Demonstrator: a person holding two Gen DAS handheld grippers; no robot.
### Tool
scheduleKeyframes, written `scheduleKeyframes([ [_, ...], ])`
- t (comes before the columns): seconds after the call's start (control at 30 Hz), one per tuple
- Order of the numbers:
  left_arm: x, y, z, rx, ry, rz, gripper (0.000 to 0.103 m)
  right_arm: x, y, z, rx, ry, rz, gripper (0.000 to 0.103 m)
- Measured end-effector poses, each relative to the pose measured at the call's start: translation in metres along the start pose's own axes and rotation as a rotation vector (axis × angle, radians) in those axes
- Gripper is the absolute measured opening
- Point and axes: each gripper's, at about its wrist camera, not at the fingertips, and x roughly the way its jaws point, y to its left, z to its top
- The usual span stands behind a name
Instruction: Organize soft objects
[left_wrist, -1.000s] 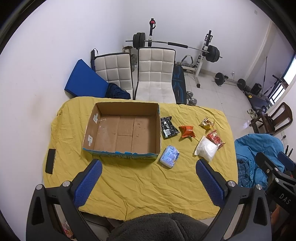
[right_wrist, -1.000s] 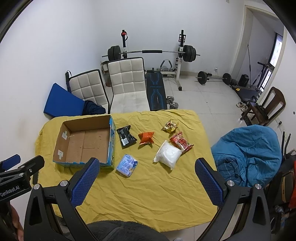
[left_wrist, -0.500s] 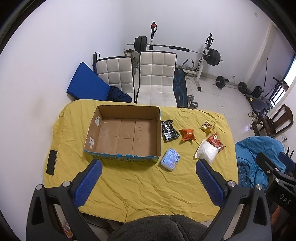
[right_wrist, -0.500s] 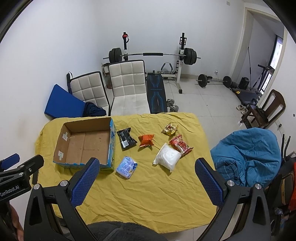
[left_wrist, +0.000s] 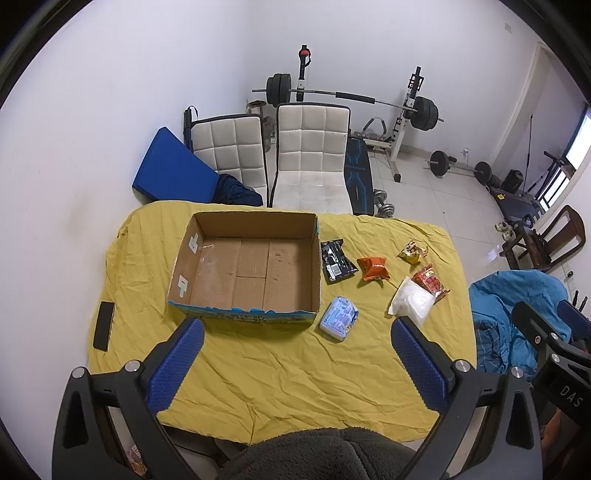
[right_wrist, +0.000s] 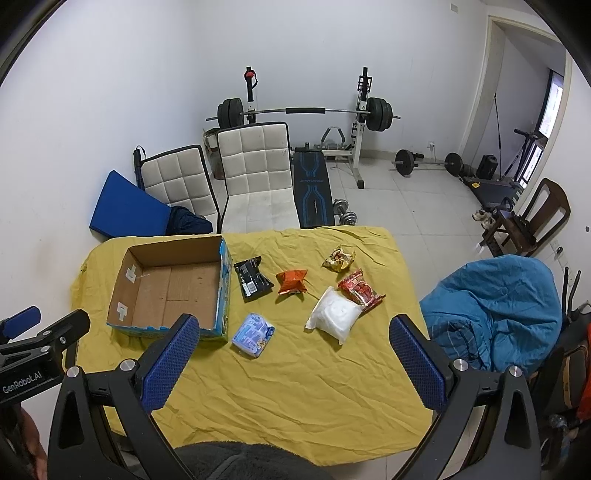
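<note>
An empty cardboard box stands on the yellow-covered table. To its right lie a black packet, an orange packet, a yellow snack bag, a red packet, a white pouch and a blue-white pack. My left gripper and right gripper are open, empty and high above the near side of the table.
A black phone lies at the table's left edge. Two white chairs and a weight bench stand behind the table. A blue beanbag sits to the right. A blue mat leans on the wall.
Both grippers have risen and pulled back a little, so the table and objects look smaller and lower in view. Nothing on the table has moved.
</note>
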Motion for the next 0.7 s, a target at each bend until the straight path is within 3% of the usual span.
scheduleKeyframes([
  [0.7,-0.0041,-0.0087,0.0013,0.029,-0.005,-0.001,0.103,-0.0058,0.0018,0.0080,-0.009,-0.011,0.000,0.103],
])
